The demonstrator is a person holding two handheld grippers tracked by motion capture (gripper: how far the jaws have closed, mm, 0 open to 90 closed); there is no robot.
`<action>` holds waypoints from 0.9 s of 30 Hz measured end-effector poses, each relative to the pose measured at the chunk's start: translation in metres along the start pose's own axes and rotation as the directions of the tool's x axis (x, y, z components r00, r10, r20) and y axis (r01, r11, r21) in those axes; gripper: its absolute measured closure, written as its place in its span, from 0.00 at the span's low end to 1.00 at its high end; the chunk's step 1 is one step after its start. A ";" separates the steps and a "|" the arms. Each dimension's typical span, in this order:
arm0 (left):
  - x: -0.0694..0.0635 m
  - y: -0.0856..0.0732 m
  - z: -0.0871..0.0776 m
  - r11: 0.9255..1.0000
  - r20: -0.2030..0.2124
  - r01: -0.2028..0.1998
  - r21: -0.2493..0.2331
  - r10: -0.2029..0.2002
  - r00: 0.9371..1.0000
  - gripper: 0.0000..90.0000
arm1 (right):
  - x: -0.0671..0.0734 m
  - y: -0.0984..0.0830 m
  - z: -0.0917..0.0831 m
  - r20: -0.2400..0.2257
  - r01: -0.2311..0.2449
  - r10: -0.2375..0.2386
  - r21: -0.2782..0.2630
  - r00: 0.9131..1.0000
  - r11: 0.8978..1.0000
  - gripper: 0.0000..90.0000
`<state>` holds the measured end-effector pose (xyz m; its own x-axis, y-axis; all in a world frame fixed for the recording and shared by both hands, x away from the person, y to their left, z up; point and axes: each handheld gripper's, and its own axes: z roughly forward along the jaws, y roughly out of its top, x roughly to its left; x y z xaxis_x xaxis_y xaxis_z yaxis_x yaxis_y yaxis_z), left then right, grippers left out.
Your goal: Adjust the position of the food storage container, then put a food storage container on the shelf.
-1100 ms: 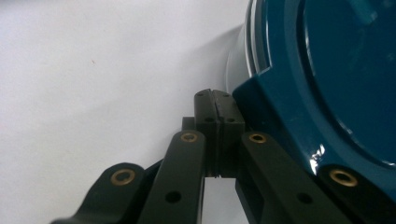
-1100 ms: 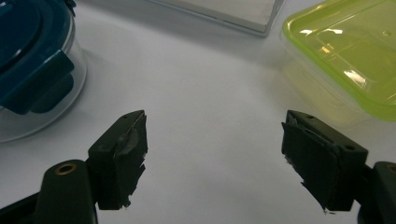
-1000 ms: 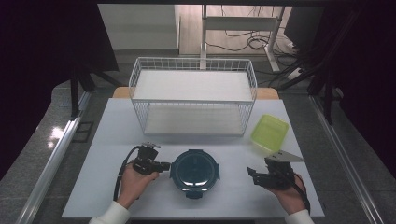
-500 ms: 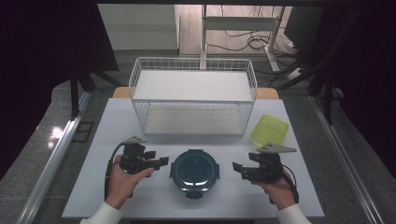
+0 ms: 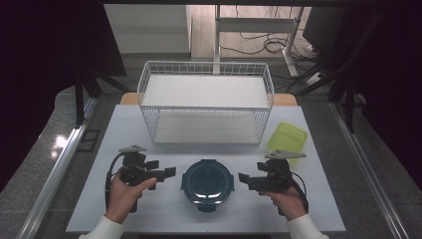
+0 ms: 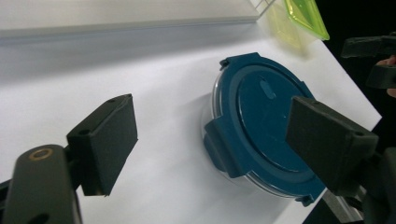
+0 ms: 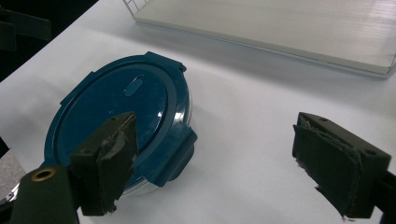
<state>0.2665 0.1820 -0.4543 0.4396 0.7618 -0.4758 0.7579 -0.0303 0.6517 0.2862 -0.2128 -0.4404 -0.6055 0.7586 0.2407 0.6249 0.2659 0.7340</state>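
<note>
Both jaws have just been opening and hold nothing; left gripper [image 5: 169,172] and right gripper [image 5: 245,177] flank the blue-lidded container [image 5: 207,182] lying between them; next, I judge, closing in on its side latches.

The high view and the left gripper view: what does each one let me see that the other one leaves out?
From above: both hands, the left gripper and right gripper open on either side of the round blue-lidded container, and the whole white wire basket. From the left gripper: the lid's side clasp and clear bowl rim close up, framed by open jaws. Shared: the container, the green lid, the white table.
</note>
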 end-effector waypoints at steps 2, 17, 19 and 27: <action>0.000 -0.001 0.003 1.000 0.011 0.009 0.009 -0.009 1.000 0.15 | 0.000 0.000 0.000 -0.004 -0.003 0.003 0.003 1.000 1.000 0.15; 0.002 -0.007 0.030 0.994 0.148 0.092 0.060 -0.100 0.984 0.10 | 0.012 -0.001 0.019 -0.118 -0.057 0.062 0.045 0.991 0.997 0.12; 0.002 -0.007 0.034 0.993 0.162 0.096 0.068 -0.105 0.981 0.10 | 0.013 -0.001 0.022 -0.135 -0.070 0.077 0.050 0.988 0.996 0.11; -0.003 -0.010 0.055 0.988 0.184 0.073 0.136 -0.097 0.978 0.10 | 0.015 -0.003 0.044 -0.159 -0.111 0.127 0.105 0.979 0.988 0.10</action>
<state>0.2842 0.1444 -0.4915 0.4449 0.6292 -0.6372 0.8462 -0.0625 0.5291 0.2967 -0.1764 -0.4672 -0.5916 0.6820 0.4300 0.7369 0.2410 0.6316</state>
